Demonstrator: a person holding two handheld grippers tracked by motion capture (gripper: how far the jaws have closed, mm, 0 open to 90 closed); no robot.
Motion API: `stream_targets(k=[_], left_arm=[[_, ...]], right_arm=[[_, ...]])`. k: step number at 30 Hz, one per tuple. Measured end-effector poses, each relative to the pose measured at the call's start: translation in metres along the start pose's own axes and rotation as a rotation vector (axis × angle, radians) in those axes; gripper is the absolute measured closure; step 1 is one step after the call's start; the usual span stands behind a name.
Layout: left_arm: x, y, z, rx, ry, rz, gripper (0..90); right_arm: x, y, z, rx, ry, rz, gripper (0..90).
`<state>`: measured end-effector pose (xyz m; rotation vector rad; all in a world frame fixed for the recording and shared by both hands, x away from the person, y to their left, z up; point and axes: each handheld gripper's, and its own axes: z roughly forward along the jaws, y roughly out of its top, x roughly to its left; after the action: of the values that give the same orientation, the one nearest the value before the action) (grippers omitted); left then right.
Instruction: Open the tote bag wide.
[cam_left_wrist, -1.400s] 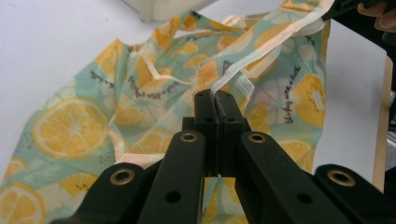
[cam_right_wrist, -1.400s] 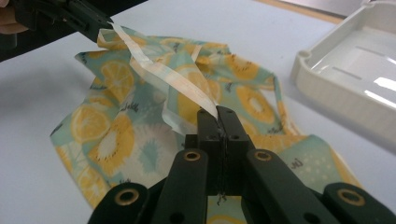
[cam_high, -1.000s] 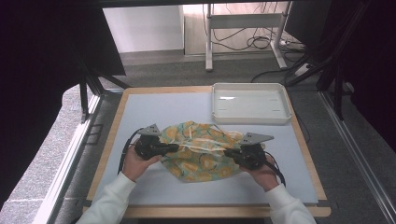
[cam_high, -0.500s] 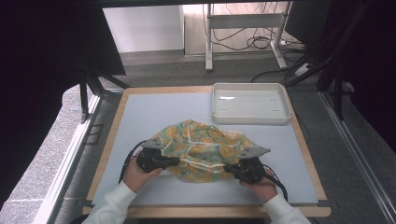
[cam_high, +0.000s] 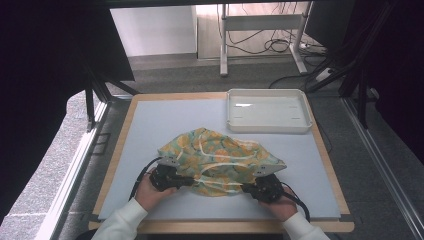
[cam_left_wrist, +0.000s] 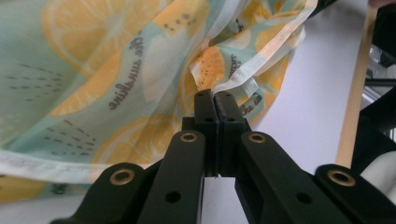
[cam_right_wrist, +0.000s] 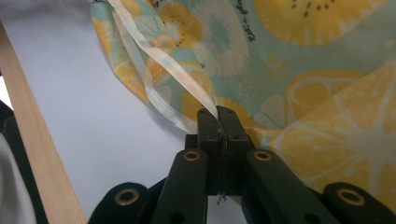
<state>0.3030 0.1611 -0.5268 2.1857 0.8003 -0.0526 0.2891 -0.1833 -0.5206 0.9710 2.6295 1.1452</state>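
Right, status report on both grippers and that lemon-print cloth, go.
Left gripper shut on cloth edge. Right gripper shut on the opposite edge. Cloth bunched on the table, near side. White tray beyond, apart; nothing in the way.

tray (cam_high: 267, 125): white, table's far right | table (cam_high: 150, 130): pale blue top

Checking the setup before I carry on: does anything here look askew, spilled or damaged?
Only the lemon-print cloth: it lies bunched and wrinkled, hems twisted, pinched by the left gripper and right gripper. The white tray sits square.
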Motion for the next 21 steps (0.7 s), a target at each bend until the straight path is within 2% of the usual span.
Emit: stream_targets(k=[10, 12, 21], left_arm=[[0.003, -0.002, 0.012, 0.036, 0.026, -0.003, 87.7], [0.003, -0.002, 0.013, 0.028, 0.023, -0.007, 86.1], [-0.001, -0.001, 0.006, -0.004, 0.07, 0.007, 73.0]], right_arm=[[-0.001, -0.003, 0.003, 0.015, -0.011, -0.007, 88.3], [-0.002, -0.003, 0.003, 0.015, -0.015, -0.009, 87.7], [-0.003, -0.003, 0.004, 0.016, -0.023, -0.011, 86.8]])
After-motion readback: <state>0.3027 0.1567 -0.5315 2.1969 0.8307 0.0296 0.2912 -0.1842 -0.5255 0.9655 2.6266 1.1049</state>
